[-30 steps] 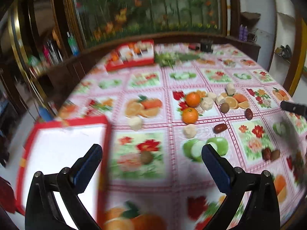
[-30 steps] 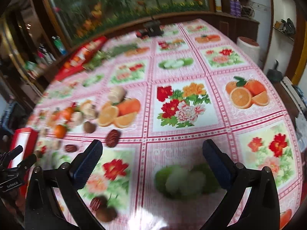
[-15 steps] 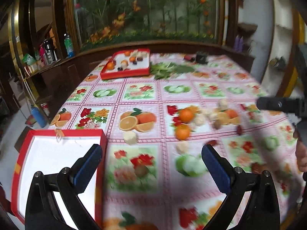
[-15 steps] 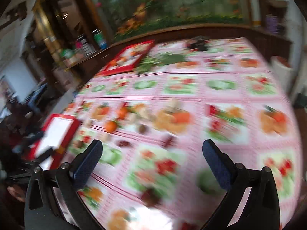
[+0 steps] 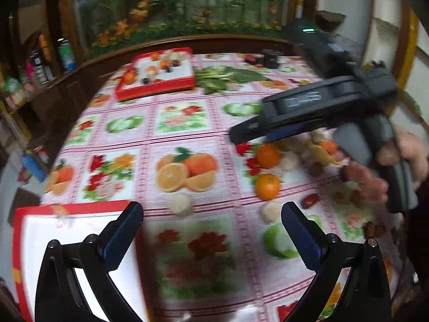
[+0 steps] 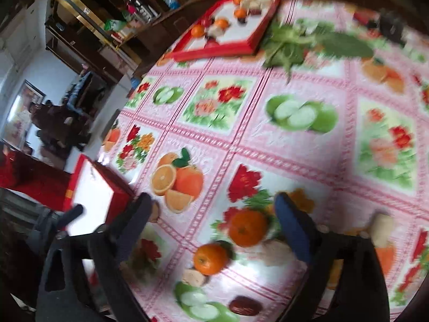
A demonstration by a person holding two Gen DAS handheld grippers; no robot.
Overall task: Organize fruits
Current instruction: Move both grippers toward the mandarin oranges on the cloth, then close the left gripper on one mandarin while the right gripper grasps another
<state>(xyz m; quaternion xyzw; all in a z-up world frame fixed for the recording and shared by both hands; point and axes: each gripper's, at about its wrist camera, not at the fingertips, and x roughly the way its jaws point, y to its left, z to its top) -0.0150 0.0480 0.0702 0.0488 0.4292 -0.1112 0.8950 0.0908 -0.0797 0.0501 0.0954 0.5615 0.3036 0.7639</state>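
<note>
Right wrist view: right claw (image 6: 211, 209) hangs spread, closing a little, nothing pinched; an orange (image 6: 248, 226) sits on the bench just under it, nearer than left claw (image 5: 211, 228), also spread.

We see a glossy, embossed plastic tablecloth (image 6: 268, 145) — dimpled orange skins (image 6: 248, 230) — matt black plastic gripper fingers (image 5: 118, 237).

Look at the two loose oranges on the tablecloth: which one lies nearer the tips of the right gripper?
The farther orange, beside the printed red flowers: it sits just ahead of the open right gripper. The other orange lies lower, nearer the camera.
</note>
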